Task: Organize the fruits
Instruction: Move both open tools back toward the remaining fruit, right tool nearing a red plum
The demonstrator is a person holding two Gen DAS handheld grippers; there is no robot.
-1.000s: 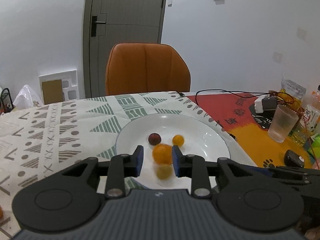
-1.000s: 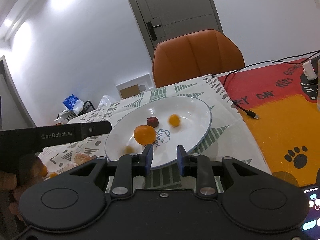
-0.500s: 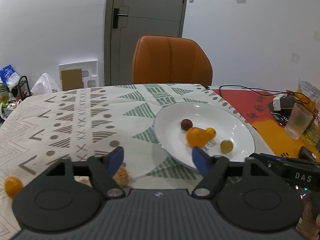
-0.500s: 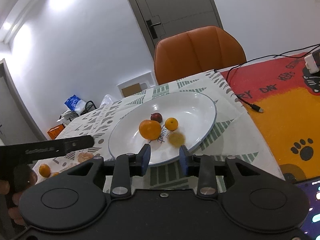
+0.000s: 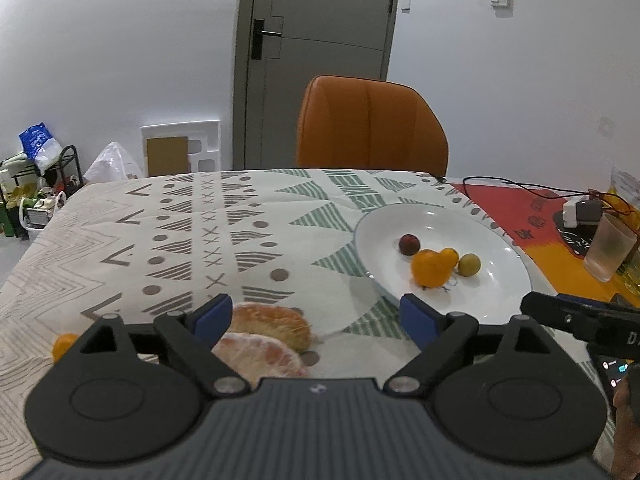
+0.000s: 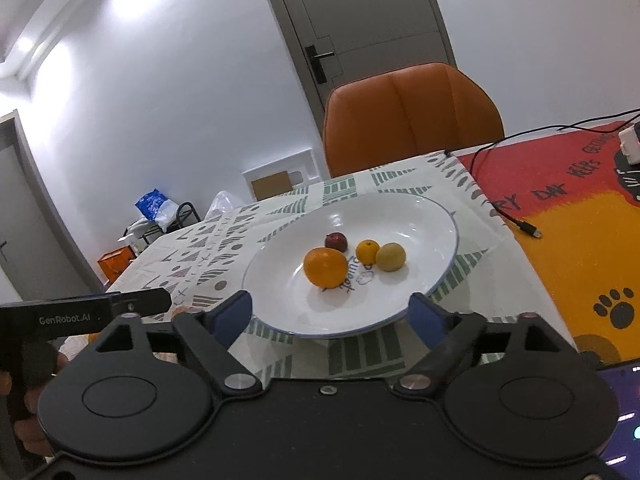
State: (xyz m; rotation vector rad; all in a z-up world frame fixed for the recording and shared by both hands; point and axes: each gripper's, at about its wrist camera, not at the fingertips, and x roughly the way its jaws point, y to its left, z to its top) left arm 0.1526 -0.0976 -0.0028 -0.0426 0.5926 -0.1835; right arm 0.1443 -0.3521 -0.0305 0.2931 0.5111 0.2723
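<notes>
Four fruits sit gathered in the white round plate (image 6: 436,216); both grippers empty.
Left gripper (image 5: 316,316) spread wide above peeled orange segments (image 5: 264,340) near the tablecloth's front edge, apparently the next pick; right gripper (image 6: 330,314) likewise wide.

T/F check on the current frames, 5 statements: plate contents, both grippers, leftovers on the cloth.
1. The white plate holds four fruits. True.
2. The left gripper is shut on an orange. False: open, holding nothing.
3. The right gripper is open. True.
4. The peeled citrus pieces lie on the plate. False: on the tablecloth, beside the plate.
5. The dark red fruit sits off the plate. False: it is in it, behind the big orange.
</notes>
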